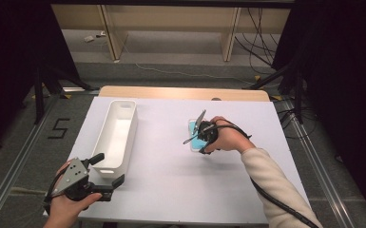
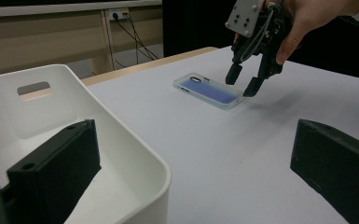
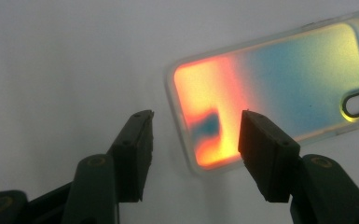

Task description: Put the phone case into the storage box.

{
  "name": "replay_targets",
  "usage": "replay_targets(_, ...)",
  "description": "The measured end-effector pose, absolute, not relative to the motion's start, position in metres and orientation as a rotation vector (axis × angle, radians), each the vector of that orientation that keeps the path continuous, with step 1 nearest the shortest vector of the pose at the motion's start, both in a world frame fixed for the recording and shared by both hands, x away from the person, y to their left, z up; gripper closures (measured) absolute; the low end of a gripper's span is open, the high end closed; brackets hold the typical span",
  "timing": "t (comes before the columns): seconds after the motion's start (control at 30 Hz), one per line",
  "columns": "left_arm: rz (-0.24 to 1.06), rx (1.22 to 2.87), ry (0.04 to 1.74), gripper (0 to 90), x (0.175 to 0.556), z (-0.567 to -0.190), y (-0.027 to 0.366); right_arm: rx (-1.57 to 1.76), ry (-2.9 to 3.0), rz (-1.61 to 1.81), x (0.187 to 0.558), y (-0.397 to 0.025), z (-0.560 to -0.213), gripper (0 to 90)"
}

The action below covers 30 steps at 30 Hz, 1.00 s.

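Right gripper view shows the right gripper (image 3: 196, 135) with fingers spread wide over one end of the case (image 3: 279, 88), gripping nothing. The case lies flat on the counter (image 1: 171, 190). Left gripper (image 1: 109, 171) hovers wide open beside the bin (image 1: 123, 111), empty.

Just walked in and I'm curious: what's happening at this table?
A person holds a gripper in each hand. The right gripper, jaws open, hovers just over the near end of a phone case lying flat on the white table, not gripping it yet. The left gripper waits, open, at the near end of a long white bin, holding nothing.
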<state>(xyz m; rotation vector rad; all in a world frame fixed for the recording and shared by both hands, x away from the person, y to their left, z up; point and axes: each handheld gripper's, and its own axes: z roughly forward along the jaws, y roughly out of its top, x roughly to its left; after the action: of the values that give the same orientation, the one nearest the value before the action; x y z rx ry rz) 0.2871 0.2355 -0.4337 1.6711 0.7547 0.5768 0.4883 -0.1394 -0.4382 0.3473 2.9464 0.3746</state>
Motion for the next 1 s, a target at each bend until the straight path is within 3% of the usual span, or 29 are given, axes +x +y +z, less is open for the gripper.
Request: replay_targets(1.0, 0.581, 1.677, 0.739, 0.7, 0.287, -0.433, 0.236, 0.166, 3.014, 0.184, 0.494, -0.121, -0.450, 63.9)
